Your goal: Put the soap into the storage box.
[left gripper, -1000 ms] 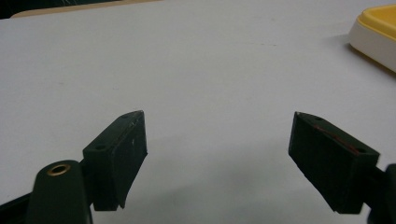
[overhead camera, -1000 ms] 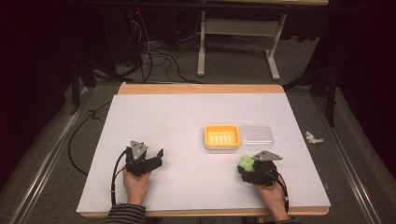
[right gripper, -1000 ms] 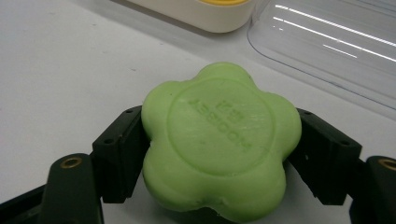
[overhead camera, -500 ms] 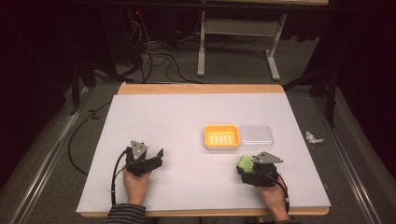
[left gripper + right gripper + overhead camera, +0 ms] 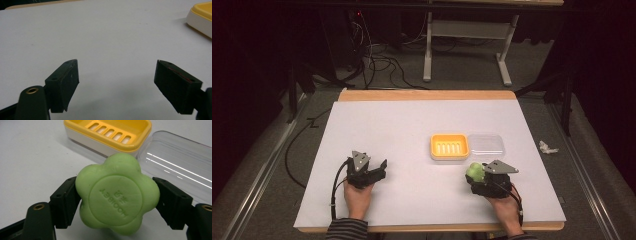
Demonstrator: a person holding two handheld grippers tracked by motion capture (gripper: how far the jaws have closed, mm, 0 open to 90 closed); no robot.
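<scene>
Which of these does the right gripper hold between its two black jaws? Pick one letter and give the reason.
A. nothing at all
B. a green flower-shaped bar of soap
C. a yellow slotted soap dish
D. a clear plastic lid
B: in the right gripper view the right gripper has both pads pressed against the sides of the green flower-shaped bar of soap, while the yellow slotted soap dish and the clear plastic lid lie on the table beyond it.
</scene>
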